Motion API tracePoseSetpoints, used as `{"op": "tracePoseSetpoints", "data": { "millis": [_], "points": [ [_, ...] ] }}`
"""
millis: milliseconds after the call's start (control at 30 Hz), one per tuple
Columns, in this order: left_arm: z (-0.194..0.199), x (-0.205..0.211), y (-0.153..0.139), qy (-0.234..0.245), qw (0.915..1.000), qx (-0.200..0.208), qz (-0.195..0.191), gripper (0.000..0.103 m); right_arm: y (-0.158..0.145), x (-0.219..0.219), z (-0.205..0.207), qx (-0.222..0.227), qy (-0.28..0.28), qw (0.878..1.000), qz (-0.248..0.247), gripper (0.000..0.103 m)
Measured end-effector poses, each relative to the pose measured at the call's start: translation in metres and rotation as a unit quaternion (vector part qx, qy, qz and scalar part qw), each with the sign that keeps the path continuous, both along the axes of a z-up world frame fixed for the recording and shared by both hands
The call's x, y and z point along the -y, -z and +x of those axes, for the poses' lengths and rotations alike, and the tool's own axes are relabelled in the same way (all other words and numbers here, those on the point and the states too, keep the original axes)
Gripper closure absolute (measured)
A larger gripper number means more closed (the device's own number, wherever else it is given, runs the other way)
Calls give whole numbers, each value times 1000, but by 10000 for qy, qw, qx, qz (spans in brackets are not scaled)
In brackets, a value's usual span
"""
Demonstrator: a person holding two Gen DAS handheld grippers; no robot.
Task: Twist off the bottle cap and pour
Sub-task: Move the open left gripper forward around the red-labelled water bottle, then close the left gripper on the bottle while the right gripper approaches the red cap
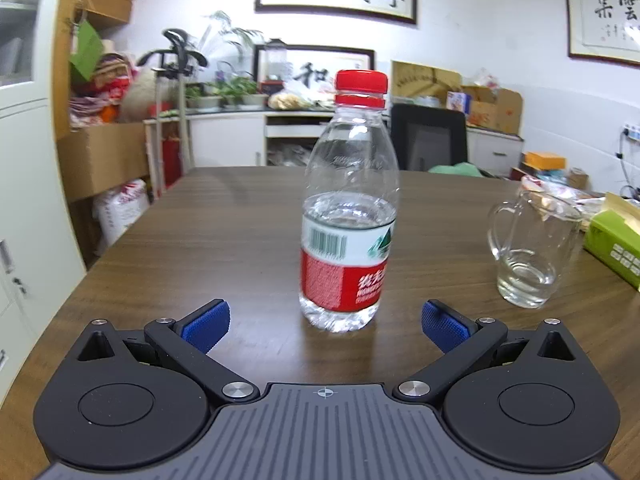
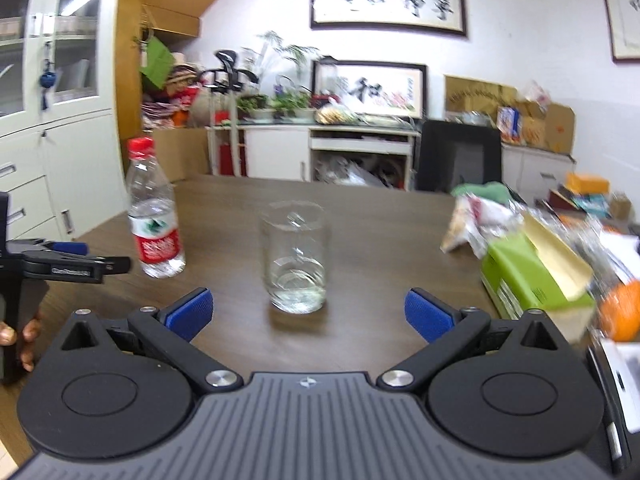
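A clear plastic water bottle [image 1: 347, 216] with a red cap [image 1: 361, 81] and a red and white label stands upright on the brown wooden table [image 1: 224, 240], about half full. My left gripper [image 1: 325, 325] is open and empty, just short of the bottle's base. A glass mug [image 1: 530, 248] with a little water stands to the bottle's right. In the right wrist view the mug [image 2: 295, 256] stands straight ahead of my open, empty right gripper [image 2: 308, 314]. The bottle [image 2: 154, 210] stands at the left there, with the left gripper [image 2: 68, 258] beside it.
A green tissue box [image 2: 532, 276] lies at the right of the table, with snack bags [image 2: 480, 216] and an orange thing [image 2: 620, 312] near it. A black chair [image 1: 428, 136] stands behind the far edge. White cabinets [image 2: 52, 168] line the left wall.
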State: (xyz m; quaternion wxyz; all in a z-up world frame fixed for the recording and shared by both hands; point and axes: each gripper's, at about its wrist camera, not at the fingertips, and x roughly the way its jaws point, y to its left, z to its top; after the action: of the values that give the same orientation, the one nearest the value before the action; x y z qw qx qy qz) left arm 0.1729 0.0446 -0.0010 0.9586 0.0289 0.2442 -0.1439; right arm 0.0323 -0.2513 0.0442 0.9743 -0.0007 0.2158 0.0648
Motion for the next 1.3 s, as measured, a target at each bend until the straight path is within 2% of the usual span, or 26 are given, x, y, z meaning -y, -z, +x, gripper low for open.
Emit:
{"op": "tracePoseSetpoints", "data": {
  "millis": [133,200,333,467,500,633,767,1000,1100,1167,1300],
  "points": [
    [12,14,4,-11,9991,225,361,0,-15,-18,14,167,-182,9996,140,0],
    [16,21,4,86,9991,240,353,0,-24,-27,23,253,-283,9990,223,0],
    [30,39,6,218,9984,-36,523,0,-31,-41,39,291,-436,9982,275,0],
    [35,46,13,261,9977,-97,626,0,-35,-48,50,359,-534,9975,279,0],
    [35,45,14,262,9978,-88,598,0,-35,-48,53,360,-524,9976,290,0],
    [40,39,17,294,9994,-157,40,0,-34,-44,66,308,-499,9976,357,0],
    [39,32,15,137,9997,59,-216,0,-31,-42,75,272,-500,9977,378,0],
    [29,40,12,114,9990,404,134,0,-32,-47,88,352,-602,9973,231,0],
    [30,45,12,179,9987,428,201,10,-36,-57,101,347,-693,9968,198,0],
    [33,47,12,160,9989,381,223,21,-38,-64,109,344,-754,9964,177,0],
    [41,42,13,162,9996,215,63,26,-44,-78,126,330,-895,9953,154,0]
  ]
}}
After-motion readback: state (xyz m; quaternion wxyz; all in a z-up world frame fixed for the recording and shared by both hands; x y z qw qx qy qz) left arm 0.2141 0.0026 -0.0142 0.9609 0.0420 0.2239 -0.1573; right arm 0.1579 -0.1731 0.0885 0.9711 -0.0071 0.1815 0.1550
